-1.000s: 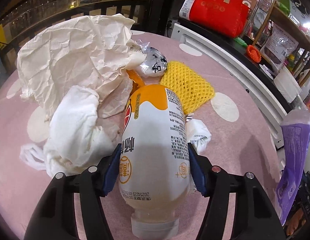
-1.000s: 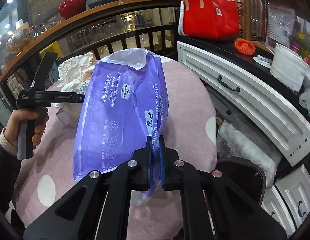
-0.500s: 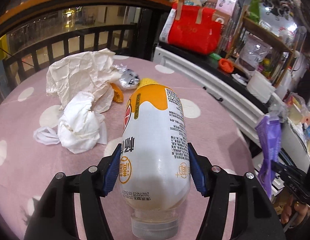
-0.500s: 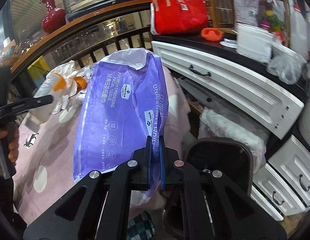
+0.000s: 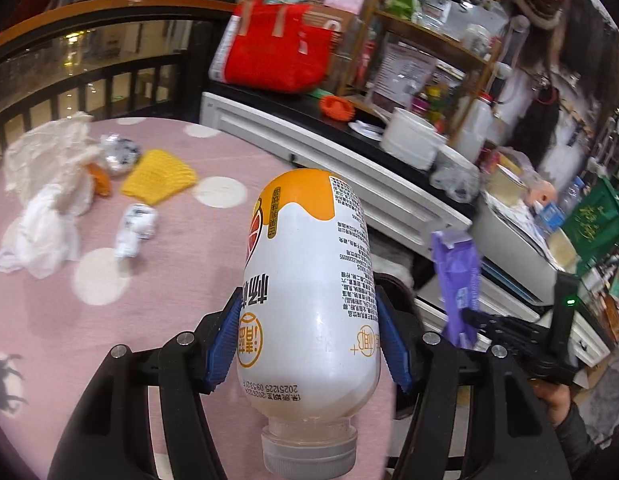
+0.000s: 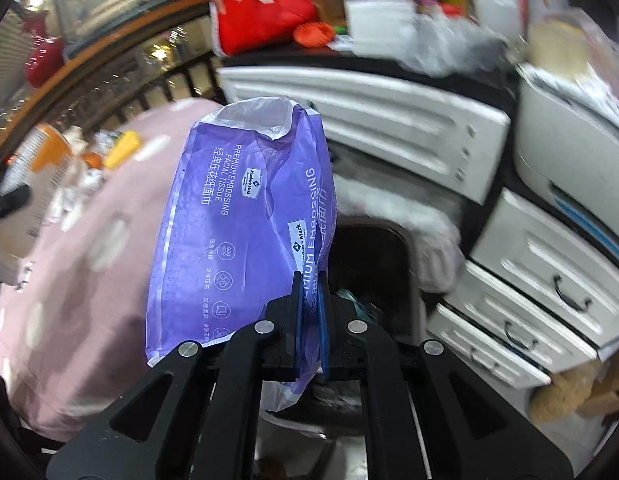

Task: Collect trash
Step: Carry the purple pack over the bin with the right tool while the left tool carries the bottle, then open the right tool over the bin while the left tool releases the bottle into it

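we have swung both loads off the table (image 5: 49, 320): left gripper (image 5: 307, 344) clamps the bottle (image 5: 309, 280), right gripper (image 6: 311, 320) pinches the purple wrapper (image 6: 229, 232) above the bin (image 6: 373, 248), ready to drop.

A round table under a pink cloth with white polka dots (image 5: 61, 312) stands beside a dark railing (image 5: 89, 80). Along the wall runs a white cabinet with panelled drawers (image 6: 389, 120), its dark handles (image 6: 565, 294) visible on the lower drawers. On the black counter above sit a red tote bag with tan straps (image 5: 277, 56), an orange ring-shaped item (image 5: 337, 107) and a white lidded container (image 5: 409, 140). Wooden shelves (image 5: 425, 36) crowded with packets and jars rise behind. A dark red vase (image 6: 45, 60) stands at the left in the right wrist view.
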A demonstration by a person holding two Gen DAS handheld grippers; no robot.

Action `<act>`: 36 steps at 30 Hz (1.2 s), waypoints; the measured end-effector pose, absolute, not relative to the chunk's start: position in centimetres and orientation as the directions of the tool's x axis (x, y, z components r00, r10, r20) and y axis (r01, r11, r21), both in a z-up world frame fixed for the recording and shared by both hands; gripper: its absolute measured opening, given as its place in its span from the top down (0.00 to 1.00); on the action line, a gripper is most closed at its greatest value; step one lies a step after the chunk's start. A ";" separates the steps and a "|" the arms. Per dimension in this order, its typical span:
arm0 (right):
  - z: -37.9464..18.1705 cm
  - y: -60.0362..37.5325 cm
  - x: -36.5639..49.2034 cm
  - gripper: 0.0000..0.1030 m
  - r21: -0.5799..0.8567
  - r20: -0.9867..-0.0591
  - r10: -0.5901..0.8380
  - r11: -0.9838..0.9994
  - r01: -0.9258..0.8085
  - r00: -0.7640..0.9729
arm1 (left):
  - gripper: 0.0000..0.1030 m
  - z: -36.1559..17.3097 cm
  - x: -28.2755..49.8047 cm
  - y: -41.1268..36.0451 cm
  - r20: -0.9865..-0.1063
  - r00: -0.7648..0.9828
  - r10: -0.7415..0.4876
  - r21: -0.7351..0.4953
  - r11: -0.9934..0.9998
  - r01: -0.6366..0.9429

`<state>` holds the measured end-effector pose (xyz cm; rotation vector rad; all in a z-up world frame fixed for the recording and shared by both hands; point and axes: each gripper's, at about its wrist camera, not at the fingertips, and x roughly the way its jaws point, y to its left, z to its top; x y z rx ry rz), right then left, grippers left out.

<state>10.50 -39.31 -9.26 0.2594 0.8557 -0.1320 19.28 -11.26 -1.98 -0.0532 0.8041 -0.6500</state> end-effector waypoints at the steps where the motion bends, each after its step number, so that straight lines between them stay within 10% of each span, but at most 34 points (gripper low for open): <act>1: -10.2 -39.8 10.4 0.93 0.162 -0.777 -0.025 0.957 0.239 0.629 | 0.41 -2.1 19.0 -12.3 -0.653 0.494 -0.574 -0.288 0.792 0.538; 8: -18.5 -42.1 12.0 0.91 0.165 -0.878 -0.022 0.924 0.345 0.479 | 0.41 -3.5 17.2 -18.7 -0.670 0.379 -0.638 -0.315 0.707 0.633; 13: -22.8 -43.5 11.9 0.61 0.205 -0.911 0.005 0.873 0.443 0.413 | 0.41 -5.5 16.1 -22.0 -0.702 0.297 -0.647 -0.334 0.668 0.665; 36: -13.8 -51.0 3.5 0.40 0.161 -0.803 -0.260 0.772 0.615 0.536 | 0.41 -17.6 13.6 -33.9 -0.886 0.121 -0.448 -0.212 0.622 0.753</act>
